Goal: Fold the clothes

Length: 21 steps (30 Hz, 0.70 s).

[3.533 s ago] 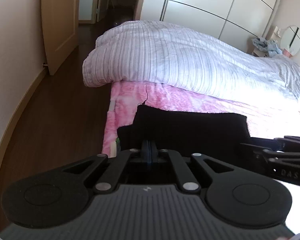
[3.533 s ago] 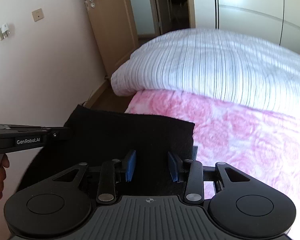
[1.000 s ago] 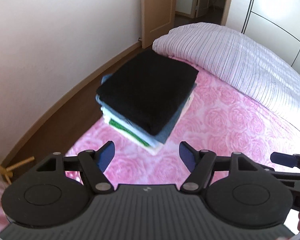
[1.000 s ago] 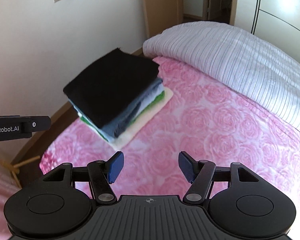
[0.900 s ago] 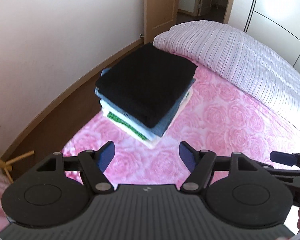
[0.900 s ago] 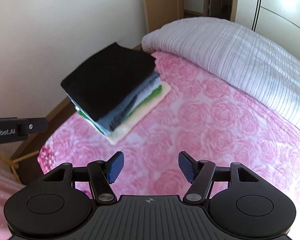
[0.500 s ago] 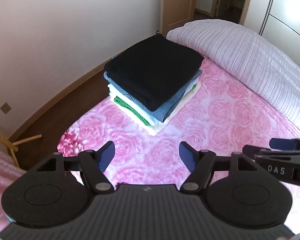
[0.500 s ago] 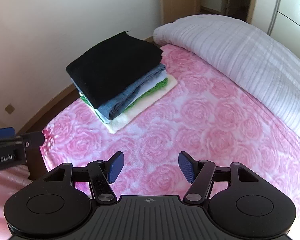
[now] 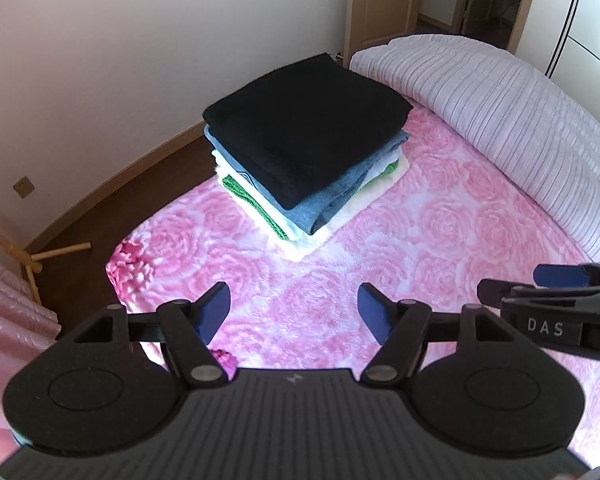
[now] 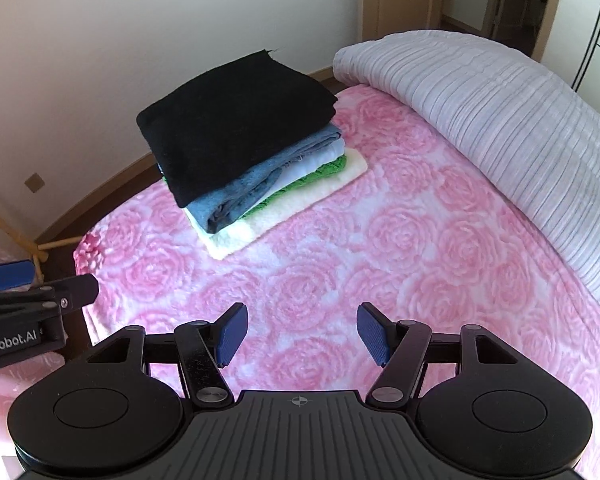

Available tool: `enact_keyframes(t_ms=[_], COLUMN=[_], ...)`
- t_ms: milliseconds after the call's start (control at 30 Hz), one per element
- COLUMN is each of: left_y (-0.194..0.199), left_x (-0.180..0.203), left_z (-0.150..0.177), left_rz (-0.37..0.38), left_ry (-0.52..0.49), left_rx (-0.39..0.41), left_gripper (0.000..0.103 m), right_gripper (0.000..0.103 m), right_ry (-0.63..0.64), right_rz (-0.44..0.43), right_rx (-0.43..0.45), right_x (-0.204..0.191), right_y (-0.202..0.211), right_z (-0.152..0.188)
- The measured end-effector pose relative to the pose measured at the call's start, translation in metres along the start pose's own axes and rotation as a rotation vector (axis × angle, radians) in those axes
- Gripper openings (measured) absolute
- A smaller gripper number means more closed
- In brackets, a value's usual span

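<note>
A stack of folded clothes (image 9: 304, 148) (image 10: 240, 136) rests on the far left corner of the pink rose-patterned bed cover (image 9: 440, 248) (image 10: 400, 220). A black garment (image 9: 308, 120) (image 10: 232, 120) lies on top, over blue, white, green and cream layers. My left gripper (image 9: 294, 310) hangs open and empty well short of the stack. My right gripper (image 10: 302, 330) is likewise open with nothing between its blue pads. Each gripper shows at the edge of the other's view.
A rolled white striped duvet (image 9: 512, 120) (image 10: 500, 120) lies along the far right of the bed. A cream wall and brown floor (image 9: 112, 216) border the bed's left edge. A wooden stand foot (image 9: 40, 256) sits on the floor; a door and wardrobe stand behind.
Both grippers have let go of the black garment, which now lies on the stack, and have drawn back and lower; the stack looks farther off and more centred.
</note>
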<state>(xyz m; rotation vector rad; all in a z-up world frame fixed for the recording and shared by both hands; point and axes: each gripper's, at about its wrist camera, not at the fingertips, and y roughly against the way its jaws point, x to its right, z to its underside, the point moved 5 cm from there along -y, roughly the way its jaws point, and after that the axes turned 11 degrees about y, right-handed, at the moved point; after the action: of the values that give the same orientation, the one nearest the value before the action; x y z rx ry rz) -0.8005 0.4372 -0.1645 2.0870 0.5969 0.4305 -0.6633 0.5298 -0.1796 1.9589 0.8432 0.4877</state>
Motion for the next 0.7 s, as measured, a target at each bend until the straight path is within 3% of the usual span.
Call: enact_keyframes(t_ms=[700], left_y=[-0.04], left_x=[0.02], left_z=[0.001], left_rz=[-0.066], left_ry=[0.021], left_rx=[-0.043], left_gripper=[0.067], right_gripper=[0.064], right_ry=[0.025], right_rz=[-0.072], right_rx=[-0.036], right_x=[0.03], right_y=[-0.04], right_z=[-0.013])
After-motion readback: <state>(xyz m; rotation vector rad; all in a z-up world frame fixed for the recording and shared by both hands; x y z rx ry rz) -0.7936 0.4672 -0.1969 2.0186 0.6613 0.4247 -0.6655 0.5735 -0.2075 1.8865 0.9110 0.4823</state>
